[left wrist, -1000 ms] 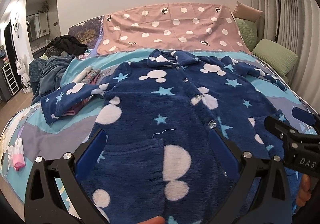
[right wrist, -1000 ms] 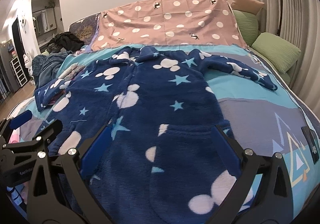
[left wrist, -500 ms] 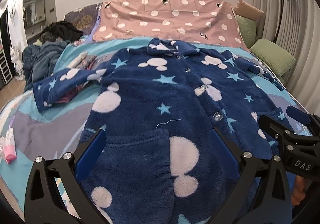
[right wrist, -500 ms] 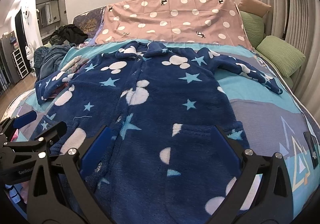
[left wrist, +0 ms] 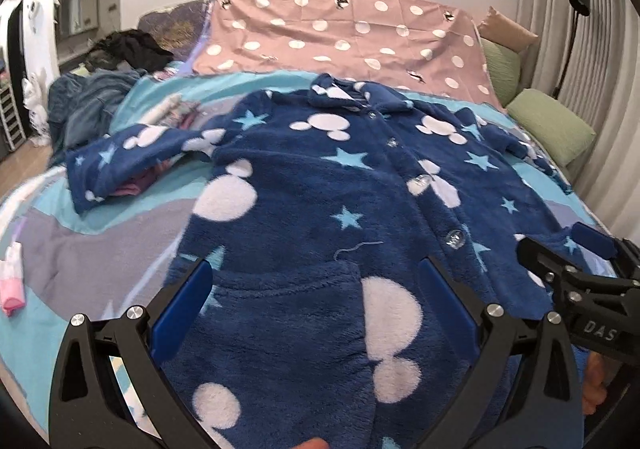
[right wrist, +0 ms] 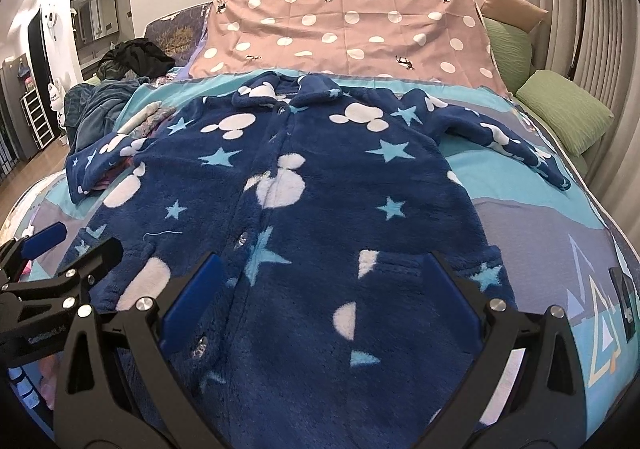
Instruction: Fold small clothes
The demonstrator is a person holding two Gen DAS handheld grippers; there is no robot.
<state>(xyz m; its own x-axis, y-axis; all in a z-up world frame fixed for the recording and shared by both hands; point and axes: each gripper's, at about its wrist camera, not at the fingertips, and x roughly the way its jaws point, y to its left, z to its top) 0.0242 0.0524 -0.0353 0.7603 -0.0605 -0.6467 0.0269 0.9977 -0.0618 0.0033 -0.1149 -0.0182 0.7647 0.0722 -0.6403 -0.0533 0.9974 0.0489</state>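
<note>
Folding is not yet begun: the fleece top (right wrist: 320, 209) lies buttoned and flat on the bed (right wrist: 540, 225), both the left gripper (left wrist: 316, 313) and right gripper (right wrist: 320, 297) held wide above its hem. Each sleeve should be grasped near its cuff and laid across the chest.

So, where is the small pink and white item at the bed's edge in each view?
Left wrist view: the pink and white item lies at the far left edge, on the bedspread.
Right wrist view: not clearly visible; the left gripper covers that corner.
Shared landmark: the blue fleece robe.
</note>
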